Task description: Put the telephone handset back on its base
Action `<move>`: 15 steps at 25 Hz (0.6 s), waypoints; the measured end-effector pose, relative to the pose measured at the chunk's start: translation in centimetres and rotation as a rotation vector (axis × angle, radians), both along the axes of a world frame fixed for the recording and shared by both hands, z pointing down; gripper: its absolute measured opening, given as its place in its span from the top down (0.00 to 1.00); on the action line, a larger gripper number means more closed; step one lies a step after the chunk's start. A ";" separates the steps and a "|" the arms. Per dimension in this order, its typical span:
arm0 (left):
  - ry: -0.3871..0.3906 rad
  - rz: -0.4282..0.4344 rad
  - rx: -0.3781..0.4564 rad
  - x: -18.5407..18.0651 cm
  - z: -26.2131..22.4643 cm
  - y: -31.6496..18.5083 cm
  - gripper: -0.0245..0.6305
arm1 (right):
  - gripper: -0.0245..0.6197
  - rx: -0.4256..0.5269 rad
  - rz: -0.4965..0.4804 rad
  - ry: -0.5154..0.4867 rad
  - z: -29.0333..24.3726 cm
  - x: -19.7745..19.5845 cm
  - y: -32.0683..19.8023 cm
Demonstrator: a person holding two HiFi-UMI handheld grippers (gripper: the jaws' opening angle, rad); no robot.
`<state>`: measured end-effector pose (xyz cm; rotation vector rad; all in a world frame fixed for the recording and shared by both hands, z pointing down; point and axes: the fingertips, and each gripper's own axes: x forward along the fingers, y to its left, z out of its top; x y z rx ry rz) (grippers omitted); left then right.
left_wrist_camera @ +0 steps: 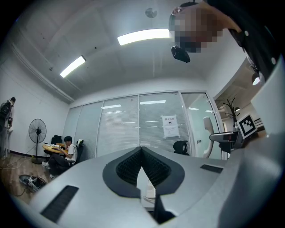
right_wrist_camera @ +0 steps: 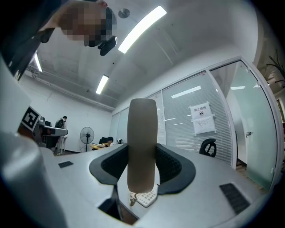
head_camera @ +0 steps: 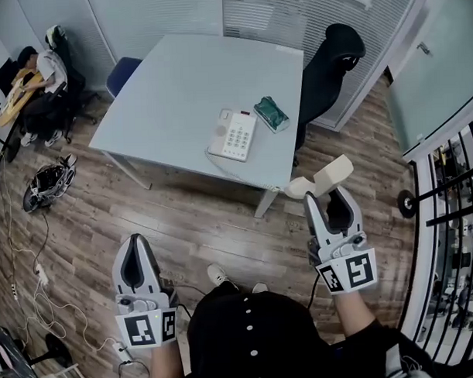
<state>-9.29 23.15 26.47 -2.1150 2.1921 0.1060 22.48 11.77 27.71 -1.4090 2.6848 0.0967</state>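
The handset (head_camera: 323, 178) is off the table, in the air just past its near right corner, pinched crosswise in your right gripper (head_camera: 330, 196). It is a smooth cream plastic bar with rounded ends, and the right gripper view shows the ribbed black pads (right_wrist_camera: 171, 165) pressing on it from both sides. Its base (head_camera: 233, 135) is a white, slab-shaped telephone with a grid of pale keys. It lies near the table's front edge, well apart from the handset, and a thin cord (head_camera: 247, 174) trails off it along that edge. A crinkled green packet (head_camera: 271, 113) lies just beside the base on its far right. The table (head_camera: 178, 78) has a flat, matt, pale grey top. A black high-backed office chair (head_camera: 329, 65) stands against its right side, close to your right gripper, and a blue chair (head_camera: 122, 72) is tucked in at the far left corner. Your left gripper (head_camera: 135, 242) hangs low at the left over the wood-plank floor (head_camera: 206, 216), its jaws pressed together with nothing between them. A person (head_camera: 35, 83) sits in the far left corner.
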 end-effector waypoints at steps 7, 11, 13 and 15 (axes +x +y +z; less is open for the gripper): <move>0.007 0.002 0.010 -2.5 0.0 -2.0 0.94 | 0.64 0.009 0.005 0.006 -0.2 -2.3 -2.0; 0.010 0.004 0.022 -4.1 0.1 -2.9 0.94 | 0.64 0.019 0.010 0.011 -0.3 -3.8 -2.7; 0.012 0.005 0.028 -4.9 0.0 -3.0 0.94 | 0.64 0.026 0.012 0.012 -0.5 -4.6 -2.8; 0.016 0.009 0.036 -5.7 -0.2 -3.3 0.94 | 0.64 0.031 0.014 0.013 -0.8 -5.4 -3.0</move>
